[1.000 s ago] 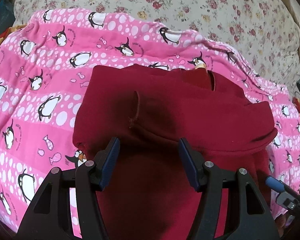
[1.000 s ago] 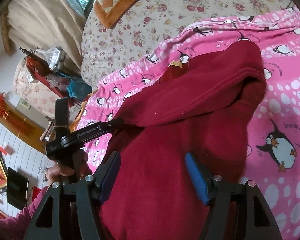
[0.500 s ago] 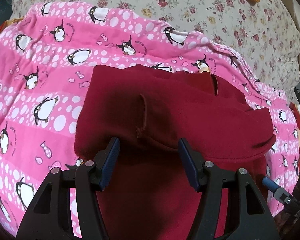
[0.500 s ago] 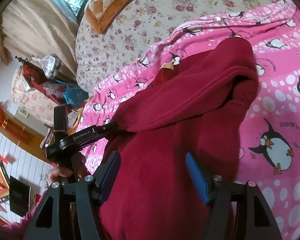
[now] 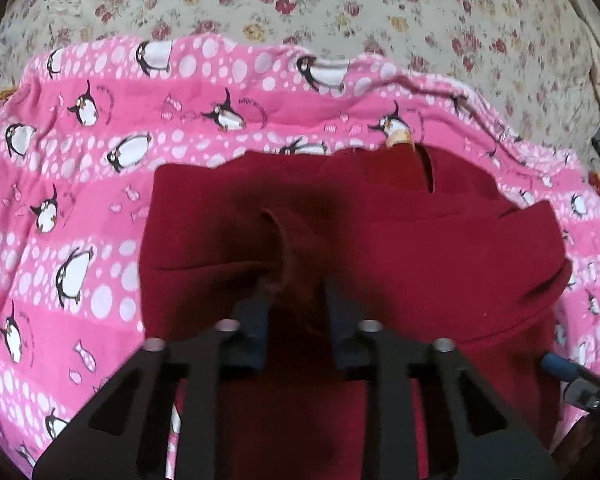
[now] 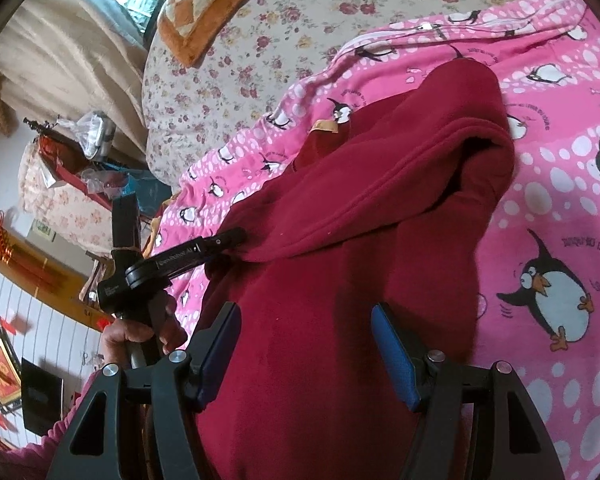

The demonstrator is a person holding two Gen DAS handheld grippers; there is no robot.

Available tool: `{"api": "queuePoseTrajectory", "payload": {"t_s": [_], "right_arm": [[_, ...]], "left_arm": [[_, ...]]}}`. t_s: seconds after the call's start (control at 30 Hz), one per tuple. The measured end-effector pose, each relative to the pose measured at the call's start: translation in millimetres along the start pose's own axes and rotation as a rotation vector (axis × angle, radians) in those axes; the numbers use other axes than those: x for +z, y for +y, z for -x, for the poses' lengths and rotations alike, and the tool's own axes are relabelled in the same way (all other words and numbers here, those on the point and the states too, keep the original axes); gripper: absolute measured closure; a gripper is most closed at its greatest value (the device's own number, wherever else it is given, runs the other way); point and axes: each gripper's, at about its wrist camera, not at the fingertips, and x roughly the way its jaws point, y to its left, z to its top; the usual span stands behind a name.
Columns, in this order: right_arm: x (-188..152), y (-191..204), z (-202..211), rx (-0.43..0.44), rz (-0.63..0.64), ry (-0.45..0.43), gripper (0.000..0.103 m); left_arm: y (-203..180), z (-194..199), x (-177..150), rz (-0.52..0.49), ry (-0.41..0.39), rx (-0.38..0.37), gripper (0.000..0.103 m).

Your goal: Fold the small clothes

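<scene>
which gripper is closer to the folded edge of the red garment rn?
Left gripper: its fingers pinch the red garment's folded edge. Right gripper is open, back over the lower fabric.

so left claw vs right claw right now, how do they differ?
The left claw has its fingers drawn close, pinching a raised fold of the red sweater; the right claw is spread wide and grips nothing. The left claw sits at the sweater's folded edge; the right claw hangs over its flat lower part. Both have blue pads and black frames, over the same sweater on the pink penguin blanket.
</scene>
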Motion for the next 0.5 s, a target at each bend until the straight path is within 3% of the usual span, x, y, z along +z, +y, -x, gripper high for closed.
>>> {"api": "queuePoseTrajectory", "payload": {"t_s": [0.17,0.3,0.37,0.43,0.5], "right_arm": [[7,3,14,-0.095,0.042,-0.053,0.038],[20,4,28,-0.288,0.101,-0.104,0.038],[28,6,24,-0.37,0.145,-0.091,0.038],[33,12,14,-0.433,0.225,-0.072,0.039],[37,17,1,-0.495,0.297,-0.044,0.051]], "left_arm": [[27,32,17,0.07,-0.081,-0.068,0.092],[50,51,22,0.1,-0.151,0.009,0.094],[60,46,19,0.121,-0.119,-0.017,0.094],[59,41,13,0.099,-0.099,0.004,0.094],[57,39,8,0.082,-0.094,0.018,0.094]]}}
